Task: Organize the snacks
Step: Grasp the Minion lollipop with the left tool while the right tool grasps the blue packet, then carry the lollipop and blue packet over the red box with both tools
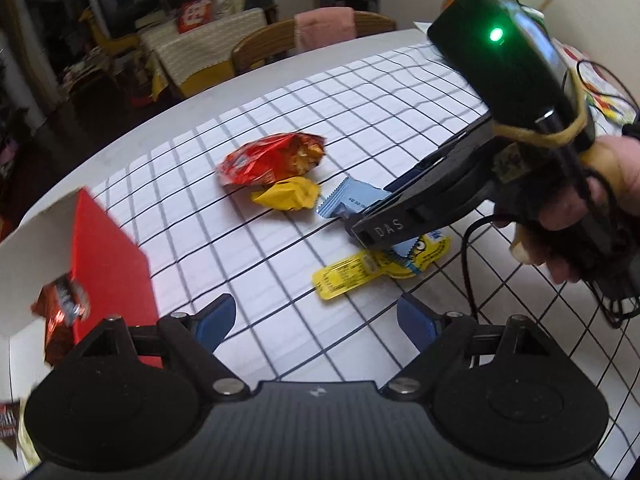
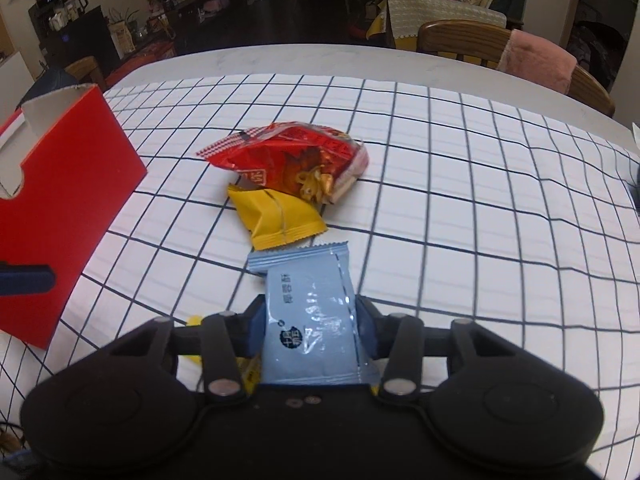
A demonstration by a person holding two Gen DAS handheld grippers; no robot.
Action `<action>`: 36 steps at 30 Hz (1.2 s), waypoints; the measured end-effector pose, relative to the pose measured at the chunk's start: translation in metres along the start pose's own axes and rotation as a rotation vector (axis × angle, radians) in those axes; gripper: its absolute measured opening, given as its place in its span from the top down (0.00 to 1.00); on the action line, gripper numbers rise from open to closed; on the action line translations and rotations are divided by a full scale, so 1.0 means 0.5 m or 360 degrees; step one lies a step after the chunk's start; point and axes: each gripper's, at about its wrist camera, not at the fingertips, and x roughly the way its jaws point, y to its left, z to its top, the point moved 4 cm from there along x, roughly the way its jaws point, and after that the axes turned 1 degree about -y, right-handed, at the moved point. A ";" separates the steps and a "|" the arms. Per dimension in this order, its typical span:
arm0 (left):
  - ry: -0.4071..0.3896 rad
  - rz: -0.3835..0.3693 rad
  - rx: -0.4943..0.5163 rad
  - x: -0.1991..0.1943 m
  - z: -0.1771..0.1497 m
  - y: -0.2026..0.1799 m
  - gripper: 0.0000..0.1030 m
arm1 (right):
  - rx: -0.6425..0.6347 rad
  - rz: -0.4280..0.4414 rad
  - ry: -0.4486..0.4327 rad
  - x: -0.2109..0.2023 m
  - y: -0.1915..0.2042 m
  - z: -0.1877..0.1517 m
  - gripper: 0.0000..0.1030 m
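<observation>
My right gripper [image 2: 310,320] is shut on a light blue snack packet [image 2: 310,312], held just above the checked cloth; the gripper [image 1: 372,220] and packet [image 1: 344,200] also show in the left wrist view. Ahead of it lie a yellow packet [image 2: 276,216] and a red snack bag [image 2: 288,160], also in the left wrist view, yellow packet [image 1: 288,194] and red bag [image 1: 268,160]. A yellow flat packet [image 1: 360,276] lies under the right gripper. My left gripper [image 1: 316,320] is open and empty beside a red box [image 1: 108,256] holding a red-brown wrapper [image 1: 60,304].
The red box [image 2: 60,200] stands at the left of the checked tablecloth [image 2: 480,200]. Wooden chairs [image 2: 480,44] stand at the table's far edge. Cables [image 1: 600,92] and papers lie at the table's right side.
</observation>
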 end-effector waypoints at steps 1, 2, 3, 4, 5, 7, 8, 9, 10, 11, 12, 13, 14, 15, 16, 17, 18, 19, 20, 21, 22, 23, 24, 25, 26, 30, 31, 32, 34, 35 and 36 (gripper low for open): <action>0.0004 -0.0021 0.0020 0.005 0.004 -0.005 0.14 | 0.0007 0.0000 -0.0002 -0.007 -0.007 -0.004 0.56; 0.0008 -0.0043 0.0039 0.012 0.010 -0.010 0.14 | 0.0014 0.0003 -0.0005 -0.015 -0.014 -0.008 0.56; 0.0010 -0.0068 0.0059 0.018 0.014 -0.016 0.14 | 0.0022 0.0004 -0.0008 -0.024 -0.024 -0.012 0.56; 0.0012 -0.0093 0.0083 0.024 0.018 -0.022 0.14 | 0.0032 0.0003 -0.0012 -0.034 -0.034 -0.018 0.56; 0.0015 -0.0116 0.0110 0.031 0.022 -0.029 0.14 | 0.0044 -0.0001 -0.0014 -0.044 -0.043 -0.024 0.56; 0.0028 -0.0173 0.0160 0.047 0.028 -0.043 0.14 | 0.0073 -0.0010 -0.0015 -0.062 -0.065 -0.038 0.56; 0.0045 -0.0199 0.0178 0.057 0.031 -0.048 0.14 | 0.0091 -0.0016 -0.0013 -0.072 -0.076 -0.046 0.56; 0.0063 -0.0223 0.0190 0.067 0.034 -0.052 0.14 | 0.0116 -0.0022 -0.0008 -0.080 -0.088 -0.055 0.56; 0.0079 -0.0248 0.0196 0.078 0.038 -0.056 0.14 | 0.0151 -0.0024 -0.0007 -0.089 -0.100 -0.063 0.56; 0.0089 -0.0260 0.0198 0.088 0.040 -0.059 0.14 | 0.0185 -0.0024 -0.0008 -0.096 -0.109 -0.071 0.56; 0.0099 -0.0268 0.0205 0.098 0.044 -0.063 0.14 | 0.0214 -0.0027 -0.0013 -0.104 -0.118 -0.079 0.56; 0.0108 -0.0275 0.0216 0.108 0.047 -0.067 0.14 | 0.0238 -0.0032 -0.0020 -0.112 -0.126 -0.087 0.56; 0.0112 -0.0277 0.0229 0.117 0.048 -0.070 0.14 | 0.0262 -0.0036 -0.0025 -0.119 -0.134 -0.095 0.56; 0.0117 -0.0278 0.0240 0.125 0.052 -0.073 0.14 | 0.0283 -0.0036 -0.0026 -0.125 -0.139 -0.103 0.56; 0.0122 -0.0282 0.0251 0.132 0.055 -0.077 0.14 | 0.0301 -0.0037 -0.0027 -0.128 -0.144 -0.110 0.56; 0.0128 -0.0286 0.0259 0.139 0.059 -0.079 0.14 | 0.0317 -0.0039 -0.0027 -0.132 -0.149 -0.117 0.56; 0.0137 -0.0286 0.0266 0.146 0.062 -0.080 0.14 | 0.0330 -0.0041 -0.0025 -0.135 -0.152 -0.122 0.56; 0.0151 -0.0281 0.0270 0.154 0.066 -0.081 0.14 | 0.0343 -0.0043 -0.0025 -0.138 -0.155 -0.127 0.56; 0.0165 -0.0282 0.0261 0.159 0.069 -0.080 0.15 | 0.0355 -0.0047 -0.0027 -0.141 -0.158 -0.132 0.56; 0.0177 -0.0294 0.0247 0.165 0.071 -0.078 0.15 | 0.0367 -0.0050 -0.0028 -0.143 -0.161 -0.135 0.56; 0.0186 -0.0305 0.0231 0.170 0.073 -0.076 0.15 | 0.0376 -0.0053 -0.0028 -0.147 -0.164 -0.139 0.56; 0.0191 -0.0307 0.0219 0.174 0.076 -0.074 0.15 | 0.0385 -0.0056 -0.0030 -0.148 -0.167 -0.142 0.56; 0.0194 -0.0305 0.0210 0.177 0.078 -0.073 0.17 | 0.0392 -0.0058 -0.0031 -0.149 -0.168 -0.144 0.56; 0.0198 -0.0314 0.0202 0.179 0.079 -0.071 0.18 | 0.0397 -0.0059 -0.0032 -0.150 -0.170 -0.145 0.56; 0.0203 -0.0321 0.0197 0.181 0.080 -0.071 0.23 | 0.0400 -0.0061 -0.0034 -0.151 -0.171 -0.146 0.56; 0.0227 -0.0321 0.0194 0.187 0.077 -0.075 0.38 | 0.0419 -0.0068 -0.0041 -0.156 -0.175 -0.151 0.56; 0.0223 -0.0320 0.0189 0.187 0.077 -0.075 0.39 | 0.0418 -0.0070 -0.0041 -0.158 -0.174 -0.152 0.56; 0.0220 -0.0317 0.0182 0.185 0.077 -0.074 0.44 | 0.0419 -0.0071 -0.0042 -0.159 -0.174 -0.153 0.56; 0.0216 -0.0311 0.0159 0.182 0.078 -0.071 0.49 | 0.0419 -0.0074 -0.0043 -0.162 -0.173 -0.154 0.56; 0.0215 -0.0303 0.0147 0.181 0.077 -0.069 0.50 | 0.0420 -0.0075 -0.0045 -0.163 -0.172 -0.155 0.56; 0.0215 -0.0296 0.0132 0.180 0.075 -0.066 0.50 | 0.0422 -0.0076 -0.0048 -0.165 -0.171 -0.155 0.56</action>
